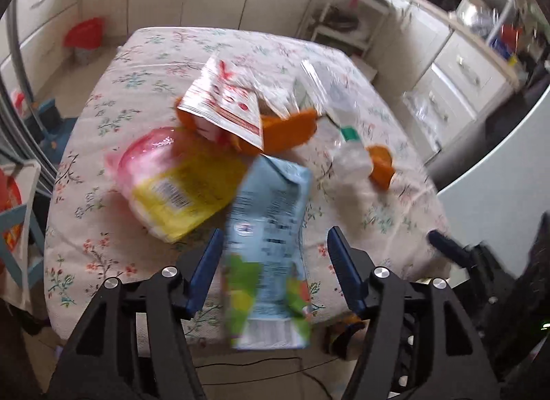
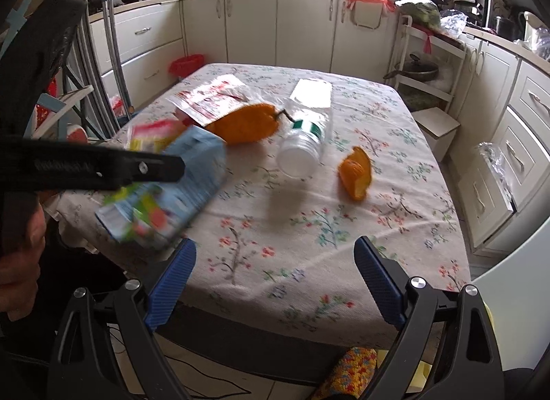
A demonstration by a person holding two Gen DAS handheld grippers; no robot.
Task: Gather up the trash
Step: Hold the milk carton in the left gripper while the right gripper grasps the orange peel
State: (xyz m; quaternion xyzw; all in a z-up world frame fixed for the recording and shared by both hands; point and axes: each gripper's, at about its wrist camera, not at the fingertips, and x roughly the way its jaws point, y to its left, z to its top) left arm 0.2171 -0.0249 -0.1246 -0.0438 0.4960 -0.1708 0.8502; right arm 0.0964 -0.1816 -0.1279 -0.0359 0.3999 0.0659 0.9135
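A light blue carton point(image 1: 268, 245) with green and red print lies blurred between the fingers of my left gripper point(image 1: 273, 245), whose jaws stand wide apart. The carton also shows at the left of the right wrist view point(image 2: 175, 190). Behind it lie a pink and yellow wrapper point(image 1: 172, 180), a red and white wrapper point(image 1: 223, 100), orange peel point(image 1: 288, 128), a clear plastic bottle point(image 2: 302, 145) on its side, and a second piece of orange peel point(image 2: 355, 173). My right gripper point(image 2: 275, 262) is open and empty over the table's near edge.
The floral tablecloth table point(image 2: 309, 228) stands in a kitchen with white cabinets point(image 2: 275, 21) behind and to the right. A red-lined bin point(image 2: 185, 64) stands past the far left corner. Chairs stand at the left. A colourful cushion point(image 2: 347, 372) lies below the near edge.
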